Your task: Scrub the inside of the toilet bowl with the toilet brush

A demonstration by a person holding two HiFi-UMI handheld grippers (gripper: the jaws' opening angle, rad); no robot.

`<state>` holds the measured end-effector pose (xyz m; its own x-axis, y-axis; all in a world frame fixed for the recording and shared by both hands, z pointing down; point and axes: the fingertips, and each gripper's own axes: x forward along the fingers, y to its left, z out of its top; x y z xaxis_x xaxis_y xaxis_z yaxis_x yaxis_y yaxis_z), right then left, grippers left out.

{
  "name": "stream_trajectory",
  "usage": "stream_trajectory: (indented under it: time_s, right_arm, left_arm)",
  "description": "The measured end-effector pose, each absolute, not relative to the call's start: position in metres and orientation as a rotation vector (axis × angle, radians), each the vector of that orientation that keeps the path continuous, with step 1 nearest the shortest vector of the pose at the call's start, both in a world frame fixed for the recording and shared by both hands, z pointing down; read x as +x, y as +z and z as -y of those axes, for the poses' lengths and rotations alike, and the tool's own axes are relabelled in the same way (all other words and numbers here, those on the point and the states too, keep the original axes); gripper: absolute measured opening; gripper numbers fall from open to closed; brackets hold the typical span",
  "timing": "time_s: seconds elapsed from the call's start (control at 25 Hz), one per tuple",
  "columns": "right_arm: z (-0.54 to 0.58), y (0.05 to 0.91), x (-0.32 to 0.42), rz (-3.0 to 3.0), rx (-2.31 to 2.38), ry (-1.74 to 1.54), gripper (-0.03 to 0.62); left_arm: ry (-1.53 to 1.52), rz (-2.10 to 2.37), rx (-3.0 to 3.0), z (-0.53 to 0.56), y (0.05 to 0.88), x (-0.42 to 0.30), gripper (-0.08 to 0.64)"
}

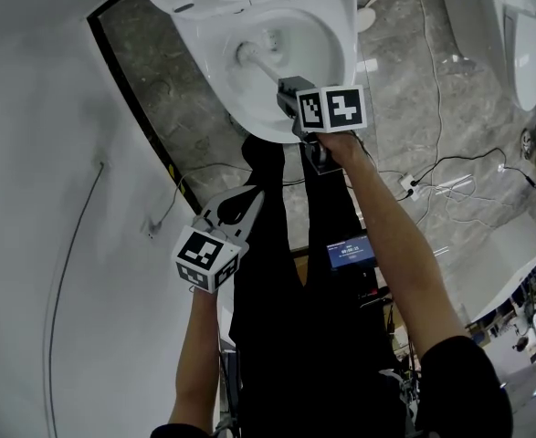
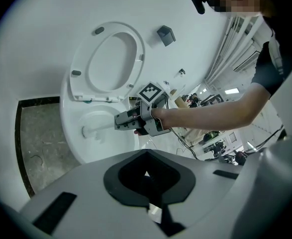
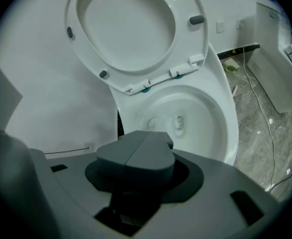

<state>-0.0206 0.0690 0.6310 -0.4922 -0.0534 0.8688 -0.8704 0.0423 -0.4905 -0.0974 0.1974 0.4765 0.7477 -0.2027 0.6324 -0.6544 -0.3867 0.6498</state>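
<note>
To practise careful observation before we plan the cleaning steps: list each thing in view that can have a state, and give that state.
Toilet seat, raised.
Toilet bowl, uncovered, brush head inside.
Toilet brush, handle gripped, head in bowl.
Right gripper, fingers shut on toilet brush.
Left gripper, fingers shut, empty, clear of the bowl.

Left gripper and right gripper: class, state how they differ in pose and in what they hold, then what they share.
The right gripper reaches over the white ceramic toilet bowl; the left gripper hangs well apart from it.
The right gripper's fingers are closed on the white toilet brush, its head inside the bowl; the left gripper's fingers are closed on nothing.
Both carry a black-and-white marker cube.
</note>
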Motion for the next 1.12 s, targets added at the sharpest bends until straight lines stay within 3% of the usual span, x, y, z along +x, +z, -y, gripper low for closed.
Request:
stream_trajectory:
  time_s: [0.48, 1.12]
  right_arm:
    - [-0.123, 0.637, -0.007, 1.709, 0.700, 1.137, 0.195]
    - [-0.200, 0.627, 0.048, 1.661, 0.556, 0.957, 0.193]
  left_arm:
    - [0.573, 0.644, 1.950, -0.195, 0.477, -0.088, 0.010]
    - [0.588, 0.605, 1.956, -0.195, 0.483, -0.054, 0.011]
